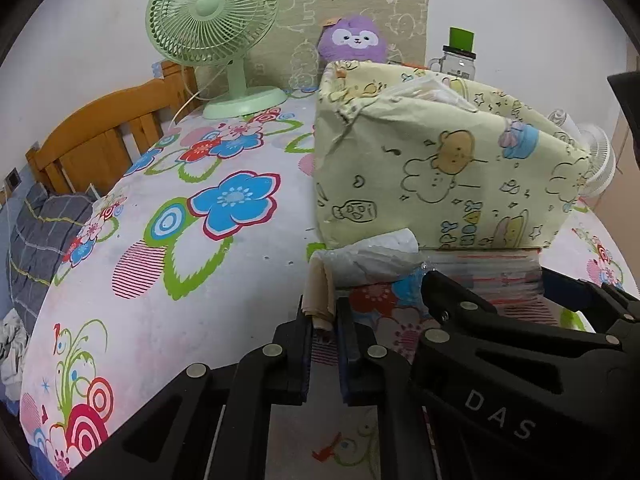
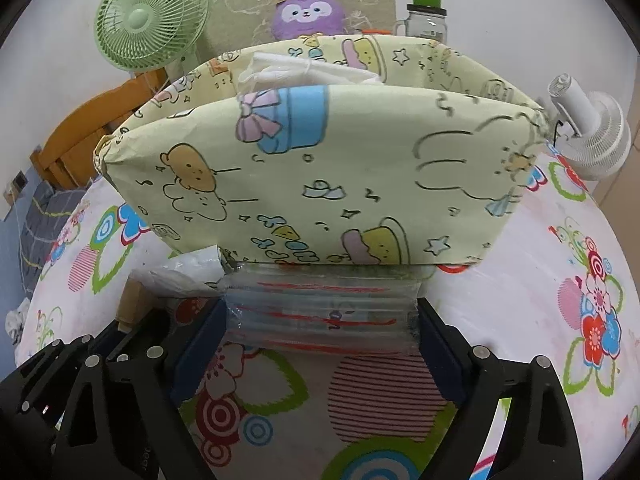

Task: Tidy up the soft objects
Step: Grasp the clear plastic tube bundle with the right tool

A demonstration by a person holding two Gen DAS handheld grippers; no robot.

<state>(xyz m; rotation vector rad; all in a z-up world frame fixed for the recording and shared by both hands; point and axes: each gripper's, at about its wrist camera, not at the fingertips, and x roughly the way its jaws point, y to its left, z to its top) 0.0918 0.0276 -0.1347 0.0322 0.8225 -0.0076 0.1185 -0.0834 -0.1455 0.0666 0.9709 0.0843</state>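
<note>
A pale yellow cartoon-print fabric bin stands on the floral bedsheet; it also fills the right wrist view, with white plastic-wrapped items inside. My left gripper is shut on a beige folded cloth beside a clear plastic bag. My right gripper has its fingers on both sides of a clear plastic-wrapped pack with red stripes, lying against the bin's front base. The right gripper also shows in the left wrist view.
A green desk fan and a purple plush toy stand at the back by the wall. A glass jar with a green lid is behind the bin. A white fan lies at right. The wooden bed rail is at left.
</note>
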